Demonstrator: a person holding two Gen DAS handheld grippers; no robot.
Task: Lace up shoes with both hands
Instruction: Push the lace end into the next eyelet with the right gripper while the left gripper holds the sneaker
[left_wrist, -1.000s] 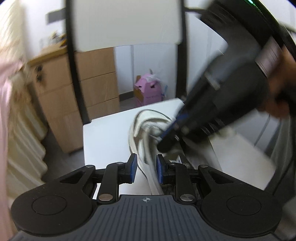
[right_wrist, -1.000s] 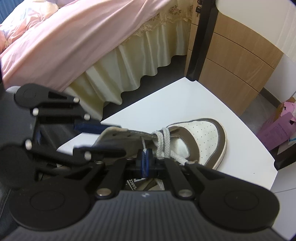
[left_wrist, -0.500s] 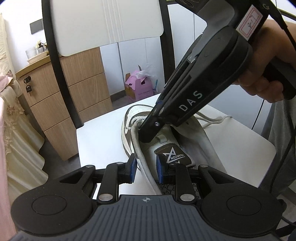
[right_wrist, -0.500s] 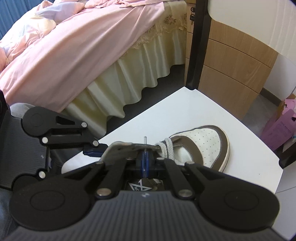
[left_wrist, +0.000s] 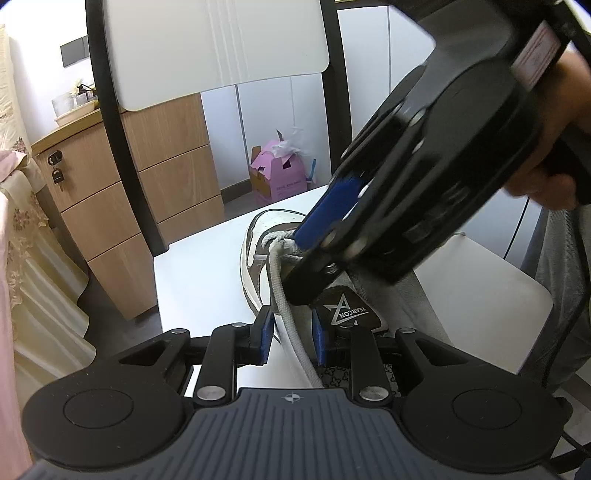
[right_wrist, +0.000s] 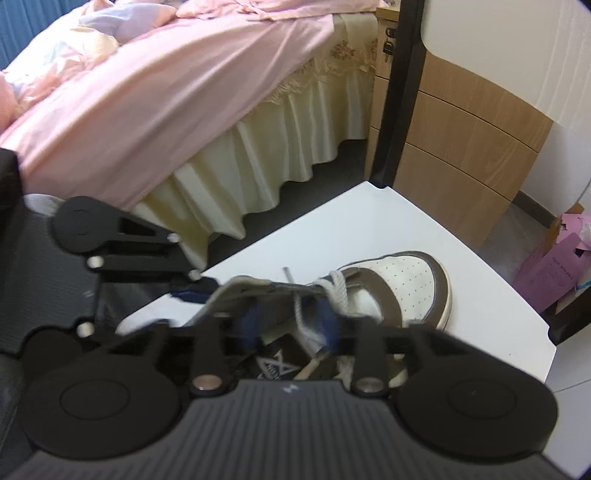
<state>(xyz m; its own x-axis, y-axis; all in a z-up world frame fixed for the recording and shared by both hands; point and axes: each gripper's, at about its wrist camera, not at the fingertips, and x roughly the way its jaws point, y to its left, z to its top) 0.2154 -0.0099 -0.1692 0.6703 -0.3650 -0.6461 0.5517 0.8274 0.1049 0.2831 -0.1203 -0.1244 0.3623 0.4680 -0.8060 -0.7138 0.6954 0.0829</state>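
Note:
A white and brown sneaker (right_wrist: 402, 280) lies on a white chair seat (right_wrist: 369, 229), toe pointing away. My left gripper (left_wrist: 292, 339) is shut on the shoe's side wall near the collar, and the thick white lace (left_wrist: 284, 306) runs between its blue pads. From the right wrist view, the left gripper (right_wrist: 199, 291) reaches in at the heel side. My right gripper (right_wrist: 290, 323) hovers over the eyelets with its jaws opening. A strand of lace (right_wrist: 299, 314) hangs between the pads without being pressed. The lace tip (right_wrist: 286, 273) sticks up. In the left view the right gripper (left_wrist: 291, 262) points down at the lacing.
A bed with a pink cover (right_wrist: 147, 110) and cream skirt stands beside the chair. Wooden drawers (left_wrist: 166, 184) sit behind the black chair frame (left_wrist: 122, 147). A pink box (left_wrist: 280, 177) stands on the floor. A hand (left_wrist: 554, 147) holds the right gripper.
The right gripper's jaws, pinched together on the lace before, now stand apart with the lace loose between them. The left gripper keeps the same grip on the shoe.

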